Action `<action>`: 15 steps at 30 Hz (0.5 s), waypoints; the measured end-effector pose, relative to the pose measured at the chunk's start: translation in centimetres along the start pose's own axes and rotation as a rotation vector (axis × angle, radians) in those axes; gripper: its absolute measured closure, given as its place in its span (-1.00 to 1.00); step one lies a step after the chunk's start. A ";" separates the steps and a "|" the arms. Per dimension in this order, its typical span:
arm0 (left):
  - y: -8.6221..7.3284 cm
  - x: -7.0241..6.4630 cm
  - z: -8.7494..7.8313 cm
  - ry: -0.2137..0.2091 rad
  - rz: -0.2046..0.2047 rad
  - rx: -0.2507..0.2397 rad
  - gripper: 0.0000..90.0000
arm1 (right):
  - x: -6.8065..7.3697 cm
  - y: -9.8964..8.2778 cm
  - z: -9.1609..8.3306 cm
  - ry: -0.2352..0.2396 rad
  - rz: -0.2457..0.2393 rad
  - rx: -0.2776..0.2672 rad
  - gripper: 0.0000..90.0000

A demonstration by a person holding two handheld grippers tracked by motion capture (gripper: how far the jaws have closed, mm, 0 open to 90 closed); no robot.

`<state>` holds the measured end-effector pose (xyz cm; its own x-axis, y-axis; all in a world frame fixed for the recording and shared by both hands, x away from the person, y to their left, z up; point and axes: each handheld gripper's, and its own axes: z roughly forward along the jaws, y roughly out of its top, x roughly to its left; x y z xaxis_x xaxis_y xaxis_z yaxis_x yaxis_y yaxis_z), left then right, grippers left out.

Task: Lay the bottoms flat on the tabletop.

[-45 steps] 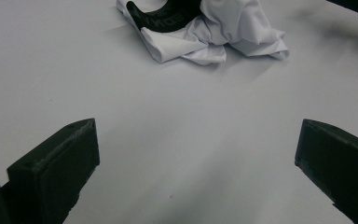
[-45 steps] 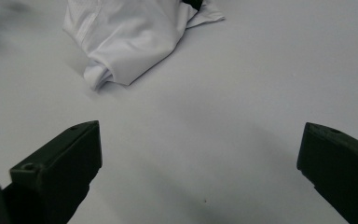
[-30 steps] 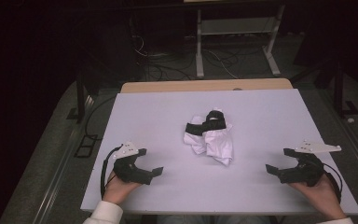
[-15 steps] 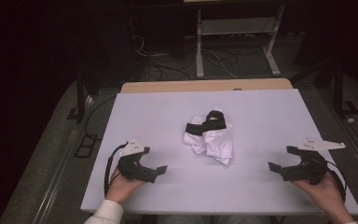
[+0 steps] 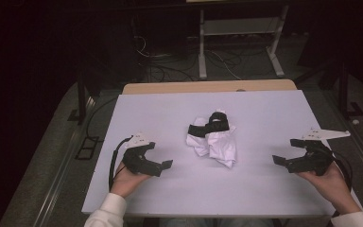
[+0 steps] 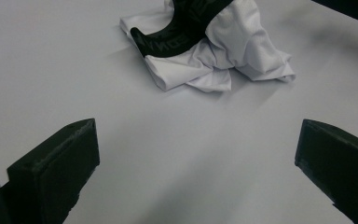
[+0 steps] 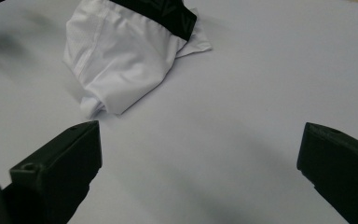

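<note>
1. Work on the garment has not begun, as far as we can judge: the white underwear (image 5: 215, 144) lies crumpled in a heap at the middle of the white table (image 5: 264, 109), and neither tool touches it.

2. To the left of the underwear, well apart from it, we hold the left gripper (image 5: 159, 166) low over the table. Its jaws stand wide apart with nothing between them. In the left gripper view the two black jaws frame bare tabletop, and the heap sits ahead of them, beyond their tips.

3. At the heap itself, the black waistband (image 5: 210, 126) lies twisted across the far, upper part of the white cloth. In the left gripper view it curls over the top of the folds, with lettering on it that we cannot read. The white fabric is bunched and doubled over, with no leg opening or hem laid flat.

4. To the right of the underwear, also well apart, we hold the right gripper (image 5: 283, 160). Its jaws are likewise spread wide and empty. The right gripper view shows the heap ahead and to the left of the jaws.

5. We judge that everything is left to do: both grippers must close the gap to the underwear, take hold of the waistband or an edge, and spread the cloth out before any folding.
</note>
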<state>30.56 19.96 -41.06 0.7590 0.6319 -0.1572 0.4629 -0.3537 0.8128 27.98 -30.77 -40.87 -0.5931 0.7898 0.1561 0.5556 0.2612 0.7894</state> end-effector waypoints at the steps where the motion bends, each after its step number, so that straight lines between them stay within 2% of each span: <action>1: 0.0 0.0 0.0 0.000 0.000 0.000 -1.00 | -0.1 0.2 0.1 -0.001 -0.004 0.000 -1.00; 15: 2.3 0.6 0.9 -0.011 0.042 0.038 -1.00 | -0.3 3.0 1.4 0.009 -0.024 0.002 -1.00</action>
<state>32.45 18.88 -39.81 0.7830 0.6085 -0.1294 0.4471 -0.4059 0.7971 30.61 -29.45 -39.38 -0.6118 0.7781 0.1421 0.5419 0.2813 0.7920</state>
